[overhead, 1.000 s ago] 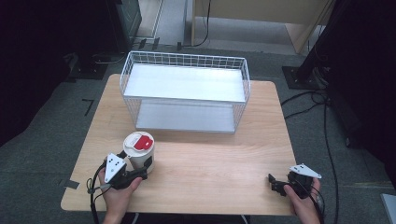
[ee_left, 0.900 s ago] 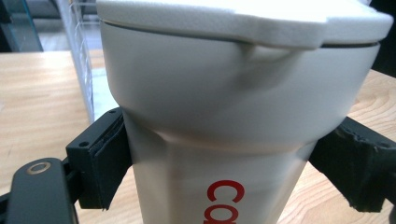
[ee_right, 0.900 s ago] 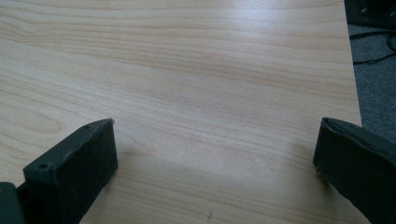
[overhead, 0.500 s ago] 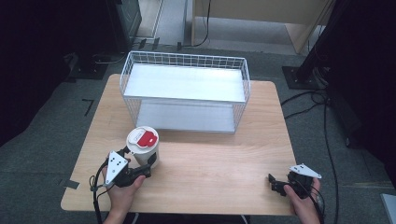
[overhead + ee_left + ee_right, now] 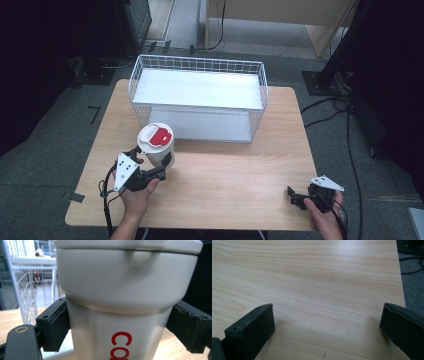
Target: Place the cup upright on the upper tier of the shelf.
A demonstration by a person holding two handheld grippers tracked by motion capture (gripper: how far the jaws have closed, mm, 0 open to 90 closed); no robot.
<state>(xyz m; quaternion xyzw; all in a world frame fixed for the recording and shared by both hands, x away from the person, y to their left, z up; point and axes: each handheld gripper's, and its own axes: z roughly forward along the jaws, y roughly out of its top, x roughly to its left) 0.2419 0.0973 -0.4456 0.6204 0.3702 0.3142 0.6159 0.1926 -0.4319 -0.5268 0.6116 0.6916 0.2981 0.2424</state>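
While the person's left hand holds it near the front left part of the wooden table, the left gripper pinches a white cup between its two black jaws. From the left gripper view, the pads press on the narrower body of the cup, just under its wide upper band, and red letters are printed on its side. The cup stands upright and has a white lid with a red label. It is just in front of the white wire basket, close to the basket's front left corner. Whether the cup touches the table, I cannot tell. At the front right corner of the table, the right gripper is in the person's right hand. Its jaws are spread wide over bare wood and hold nothing.
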